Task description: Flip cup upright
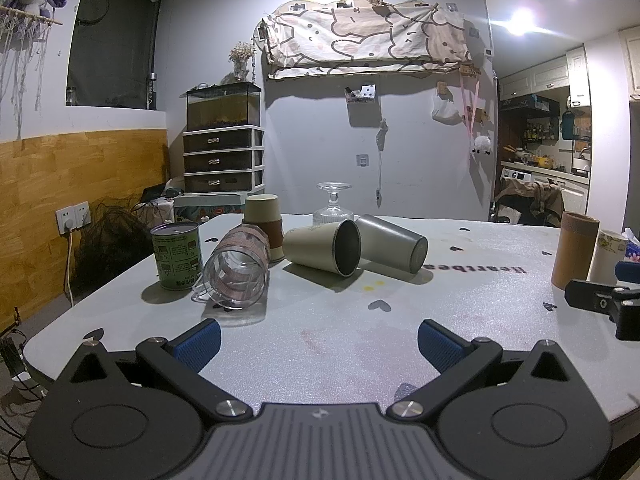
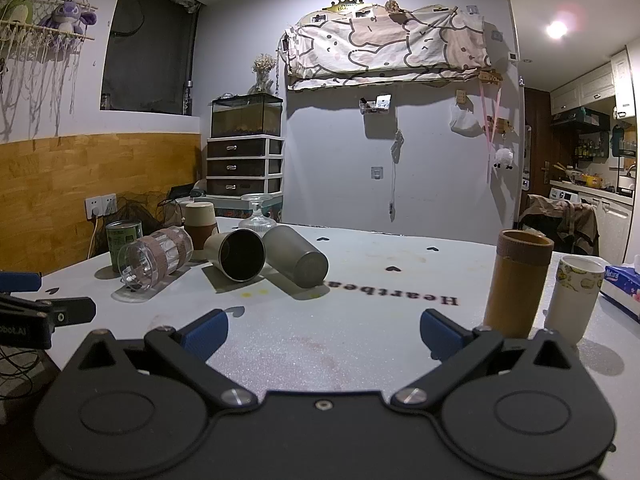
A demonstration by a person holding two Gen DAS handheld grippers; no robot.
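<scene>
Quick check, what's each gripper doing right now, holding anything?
Left gripper: open, holding nothing, above the table.
Right gripper: open, holding nothing, also above the table.

The table (image 1: 460, 320) has a matt, grainy foam-like top, the two cups lying at its middle look like matt metal (image 1: 320, 250) (image 1: 394, 248), the mug (image 1: 234, 276) is clear glossy glass or plastic, and the tall tube (image 2: 518, 284) looks like rough cardboard.
</scene>
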